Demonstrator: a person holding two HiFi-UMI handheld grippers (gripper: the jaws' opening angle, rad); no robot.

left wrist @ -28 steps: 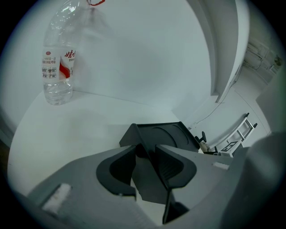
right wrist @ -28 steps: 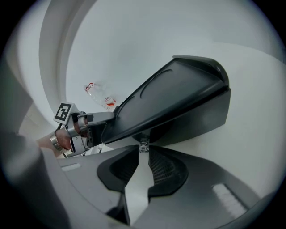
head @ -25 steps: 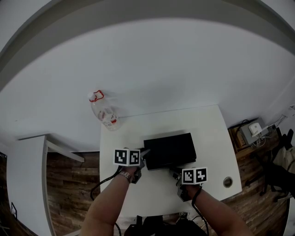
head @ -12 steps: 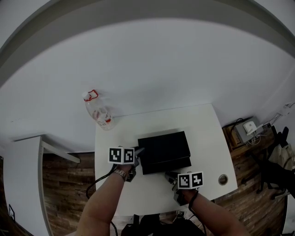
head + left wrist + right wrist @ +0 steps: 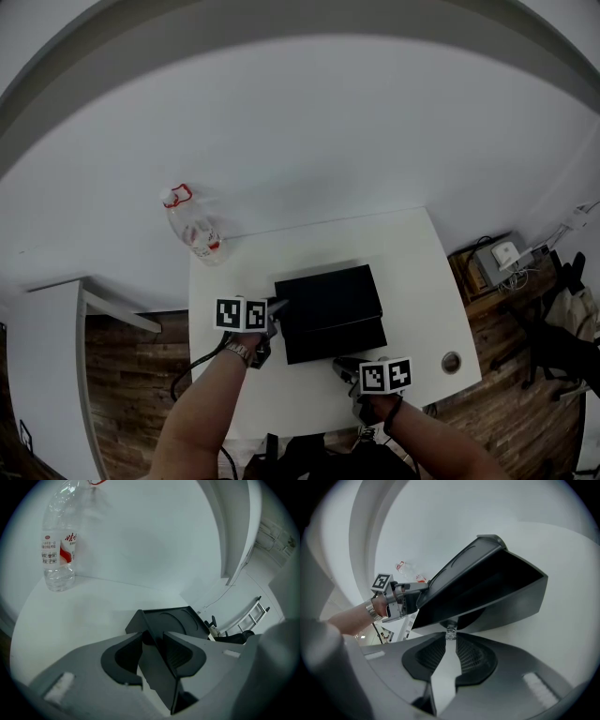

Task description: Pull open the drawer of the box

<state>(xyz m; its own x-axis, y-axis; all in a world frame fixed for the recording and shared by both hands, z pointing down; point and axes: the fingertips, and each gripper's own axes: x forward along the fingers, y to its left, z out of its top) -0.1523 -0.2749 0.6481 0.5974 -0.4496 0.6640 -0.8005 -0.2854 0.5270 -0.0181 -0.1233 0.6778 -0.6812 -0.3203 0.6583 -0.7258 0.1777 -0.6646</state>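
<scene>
The black box [image 5: 323, 295] sits in the middle of the white bench [image 5: 422, 281], with a clear water bottle [image 5: 194, 230] well apart at the far left corner. The left hand-held gripper [image 5: 277, 307] is closed on the box's left edge, and its own view shows the thin dark wall pinched between the pads. The right hand-held gripper [image 5: 343, 362] is at the near side, with its jaws drawn in on the small clear knob [image 5: 450, 632] that sticks out low on the drawer [image 5: 337, 342].

The pull itself looks to be in hand, with one side bracing and the other side drawing. From the head view a darker strip along the near face suggests the drawer stands a little way out. How far out it is I cannot tell.

The next move calls for a level, straight pull toward the near edge of the bench, in line with the drawer's run. The left grip should keep the box from sliding along with it. The knob is small and smooth-looking, so the pinch probably needs to stay firm and square, or the pads may slip off.
</scene>
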